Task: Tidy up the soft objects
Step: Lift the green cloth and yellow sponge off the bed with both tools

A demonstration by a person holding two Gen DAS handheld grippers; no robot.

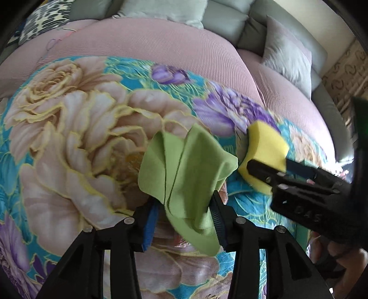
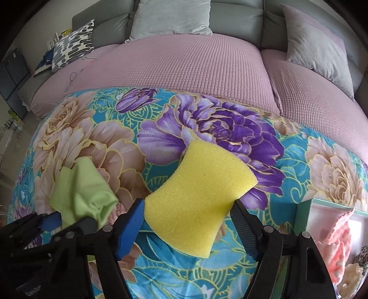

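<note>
A sofa [image 2: 184,66] with a pink textured cover fills the far half of the scene, with grey cushions [image 2: 174,18] along its back at 12 o'clock and a patterned cushion [image 2: 73,46] at 10 o'clock. A floral blanket [image 2: 115,142] in teal, pink and purple lies across the near part of the seat.

At 4 o'clock in the right wrist view stands a pale green box [image 2: 322,204] holding pink and cream soft items.

The yellow sponge [image 2: 197,193] sits between the fingers of the right gripper [image 2: 186,227], above the blanket; both pads touch its sides, so the gripper is closed on it. In the left wrist view the sponge [image 1: 264,151] lies at 3 o'clock.

The green cloth [image 1: 186,174] hangs crumpled between the fingers of the left gripper [image 1: 184,223]. It drapes against the right pad, while the blue left pad stands clear of it; the jaws are parted and not pinching. The cloth [image 2: 80,193] appears at 8 o'clock in the right wrist view, just beside the sponge.
</note>
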